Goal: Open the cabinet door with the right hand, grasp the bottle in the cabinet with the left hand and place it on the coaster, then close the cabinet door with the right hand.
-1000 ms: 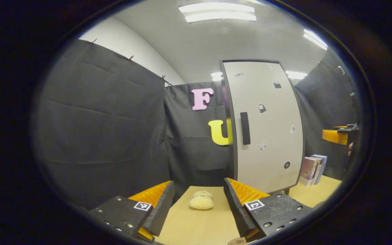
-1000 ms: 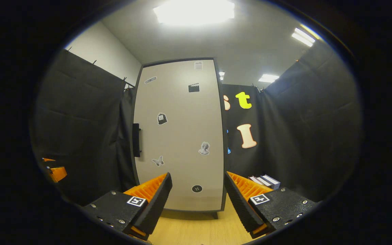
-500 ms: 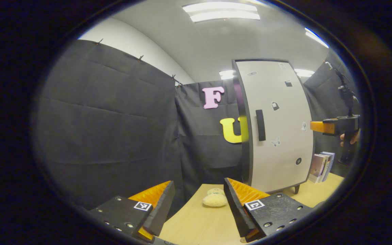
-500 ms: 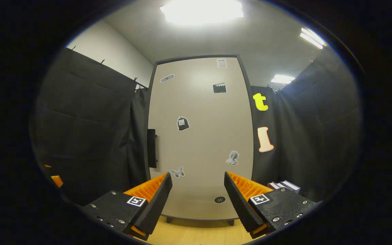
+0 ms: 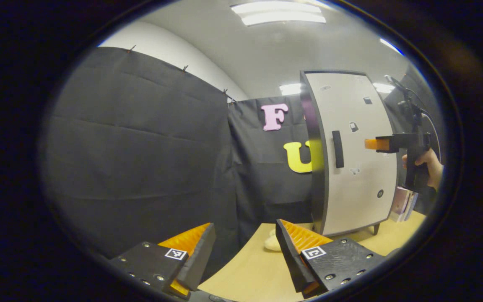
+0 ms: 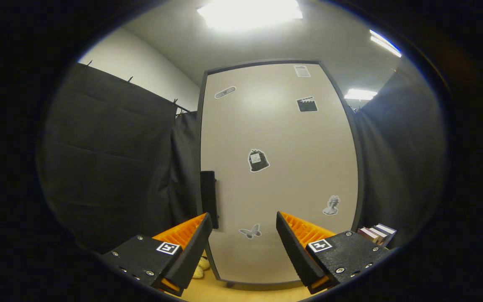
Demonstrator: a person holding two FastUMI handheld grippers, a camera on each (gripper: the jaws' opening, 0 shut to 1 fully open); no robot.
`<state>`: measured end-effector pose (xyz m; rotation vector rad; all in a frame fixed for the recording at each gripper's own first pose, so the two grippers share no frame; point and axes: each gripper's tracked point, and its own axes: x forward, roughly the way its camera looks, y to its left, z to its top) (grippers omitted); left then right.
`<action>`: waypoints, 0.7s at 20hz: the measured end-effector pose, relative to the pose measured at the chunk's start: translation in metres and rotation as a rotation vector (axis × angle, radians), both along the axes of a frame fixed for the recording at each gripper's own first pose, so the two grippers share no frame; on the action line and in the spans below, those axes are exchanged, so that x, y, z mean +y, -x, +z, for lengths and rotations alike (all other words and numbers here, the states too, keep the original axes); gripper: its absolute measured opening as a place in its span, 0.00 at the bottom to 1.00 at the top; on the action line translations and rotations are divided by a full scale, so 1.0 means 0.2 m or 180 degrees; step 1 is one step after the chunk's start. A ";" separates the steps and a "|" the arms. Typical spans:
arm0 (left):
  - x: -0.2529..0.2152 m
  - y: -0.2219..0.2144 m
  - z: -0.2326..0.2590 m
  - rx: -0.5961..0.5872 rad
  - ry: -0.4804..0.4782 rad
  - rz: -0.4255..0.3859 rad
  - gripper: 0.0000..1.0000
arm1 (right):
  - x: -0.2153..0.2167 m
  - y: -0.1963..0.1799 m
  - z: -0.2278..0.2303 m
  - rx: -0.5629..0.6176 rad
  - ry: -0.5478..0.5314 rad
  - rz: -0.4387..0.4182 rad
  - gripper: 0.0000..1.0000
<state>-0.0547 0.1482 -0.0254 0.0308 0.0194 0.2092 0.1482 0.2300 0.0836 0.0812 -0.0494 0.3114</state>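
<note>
One cabinet door (image 6: 279,176), still closed, faces our right gripper (image 6: 243,247), whose jaws stand apart on nothing; the left gripper (image 5: 245,256) is likewise released over the table (image 5: 250,272). We judge the panel rigid and light-swinging, best taken at its single dark vertical handle (image 6: 209,199) on the left edge. Five stickers mark it; some books (image 6: 375,234) stand beside. The bottle stays hidden inside.

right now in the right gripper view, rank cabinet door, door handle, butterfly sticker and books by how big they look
1. cabinet door
2. door handle
3. books, partly hidden, so unsure against the handle
4. butterfly sticker
</note>
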 end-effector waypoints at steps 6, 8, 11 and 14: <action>0.14 0.04 -0.03 0.0019 -0.0015 0.0106 0.88 | 0.20 -0.20 -0.01 0.0099 -0.0012 0.0051 0.91; 0.18 0.05 -0.04 0.0036 -0.0009 0.0142 0.83 | 0.25 -0.27 -0.03 0.0182 -0.0041 0.0057 0.89; 0.21 0.04 -0.07 0.0058 0.0004 0.0201 0.83 | 0.32 -0.36 -0.05 0.0259 -0.0053 0.0040 0.81; 0.29 0.05 -0.07 0.0041 -0.0007 0.0248 0.83 | 0.37 -0.41 -0.04 0.0271 -0.0016 0.0001 0.71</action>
